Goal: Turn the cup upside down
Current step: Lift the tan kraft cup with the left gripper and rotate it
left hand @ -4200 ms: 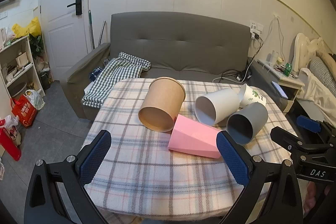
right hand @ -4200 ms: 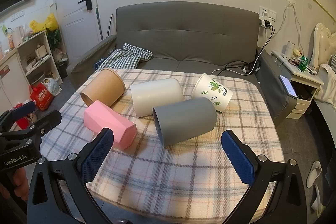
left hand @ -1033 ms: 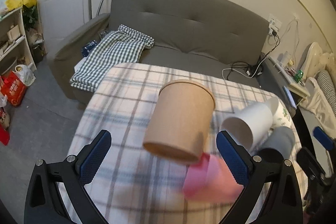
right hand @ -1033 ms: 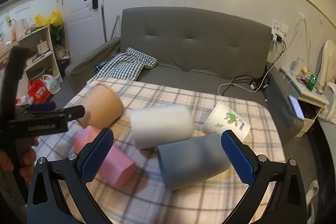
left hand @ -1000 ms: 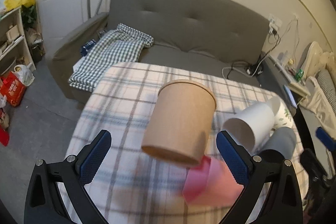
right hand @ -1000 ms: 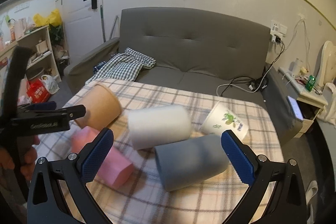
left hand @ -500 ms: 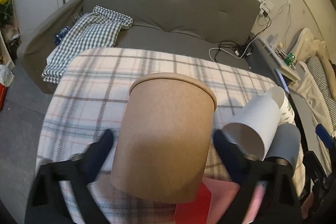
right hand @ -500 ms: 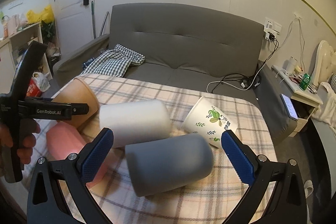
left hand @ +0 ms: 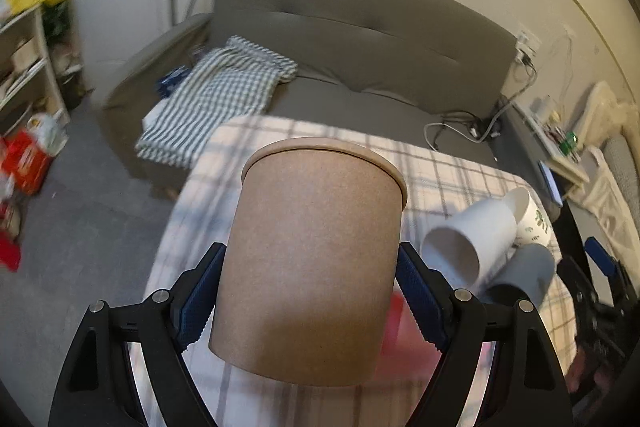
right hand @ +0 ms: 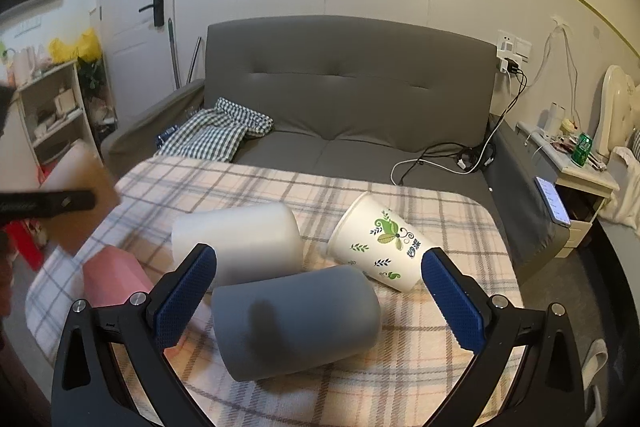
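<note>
My left gripper point(left hand: 310, 287) is shut on a brown paper cup point(left hand: 316, 247) and holds it above the plaid-covered table point(left hand: 460, 171), its rim pointing away from me. The same cup point(right hand: 76, 203) shows blurred at the left of the right wrist view, lifted off the table. My right gripper point(right hand: 320, 295) is open and empty, hovering over a grey cup point(right hand: 296, 323) that lies on its side. A white cup point(right hand: 236, 239) and a leaf-printed paper cup point(right hand: 380, 243) also lie on their sides. A pink cup point(right hand: 112, 279) lies at the left.
A grey sofa point(right hand: 348, 99) with a checked cloth point(right hand: 216, 135) stands behind the table. A shelf unit point(right hand: 52, 115) and a door are at the left. A bedside table point(right hand: 576, 163) with a phone and a can is at the right.
My left gripper closed on the brown cup and lifted it off the table. My right gripper drifted a little nearer the grey cup and stayed open.
</note>
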Motion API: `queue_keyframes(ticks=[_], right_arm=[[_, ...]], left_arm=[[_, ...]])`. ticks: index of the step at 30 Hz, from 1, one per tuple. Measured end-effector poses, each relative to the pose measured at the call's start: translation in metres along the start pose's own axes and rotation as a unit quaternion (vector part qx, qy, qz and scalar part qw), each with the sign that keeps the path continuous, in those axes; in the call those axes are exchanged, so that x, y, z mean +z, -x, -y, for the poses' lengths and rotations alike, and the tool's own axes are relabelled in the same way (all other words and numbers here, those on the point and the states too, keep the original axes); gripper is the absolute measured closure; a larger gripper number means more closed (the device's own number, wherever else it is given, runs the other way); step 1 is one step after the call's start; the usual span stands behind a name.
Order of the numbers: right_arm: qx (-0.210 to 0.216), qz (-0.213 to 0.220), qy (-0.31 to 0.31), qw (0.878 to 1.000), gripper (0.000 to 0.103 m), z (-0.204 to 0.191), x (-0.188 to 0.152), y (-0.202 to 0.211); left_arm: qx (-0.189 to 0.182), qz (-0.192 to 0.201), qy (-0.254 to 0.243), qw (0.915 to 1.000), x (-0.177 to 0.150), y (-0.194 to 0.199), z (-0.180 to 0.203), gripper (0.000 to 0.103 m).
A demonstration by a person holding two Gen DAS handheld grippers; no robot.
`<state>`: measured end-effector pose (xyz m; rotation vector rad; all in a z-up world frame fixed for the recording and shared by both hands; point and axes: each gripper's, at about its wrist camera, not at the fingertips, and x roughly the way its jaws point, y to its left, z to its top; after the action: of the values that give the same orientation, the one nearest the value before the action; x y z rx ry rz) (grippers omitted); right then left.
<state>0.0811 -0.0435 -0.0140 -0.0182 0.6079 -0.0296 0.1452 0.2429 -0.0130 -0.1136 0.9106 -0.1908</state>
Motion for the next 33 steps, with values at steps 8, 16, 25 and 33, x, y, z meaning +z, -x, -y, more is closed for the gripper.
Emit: queue_keyframes(ticks=[8, 16, 25, 33], right_arm=[[0.003, 0.007, -0.003, 1.0, 0.0, 0.0, -0.001, 0.021], [-0.011, 0.01, 0.013, 1.0, 0.0, -0.009, -0.005, 0.037], [-0.047, 0.006, 0.029, 0.998, 0.0, -0.011, -0.013, 0.049], [-0.056, -0.007, 0.012, 0.998, 0.0, -0.011, -0.019, 0.063]], left_arm=[[0.019, -0.037, -0.001, 0.9991, -0.078, 0.03, 0.009, 0.018], [0.009, -0.027, -0.021, 0.9994, -0.11, 0.017, 0.055, 0.018], [-0.03, 0.004, 0.001, 0.9995, -0.096, -0.007, 0.083, 0.018], [-0.063, -0.036, -0.022, 0.9971, -0.11, -0.013, 0.072, 0.015]])
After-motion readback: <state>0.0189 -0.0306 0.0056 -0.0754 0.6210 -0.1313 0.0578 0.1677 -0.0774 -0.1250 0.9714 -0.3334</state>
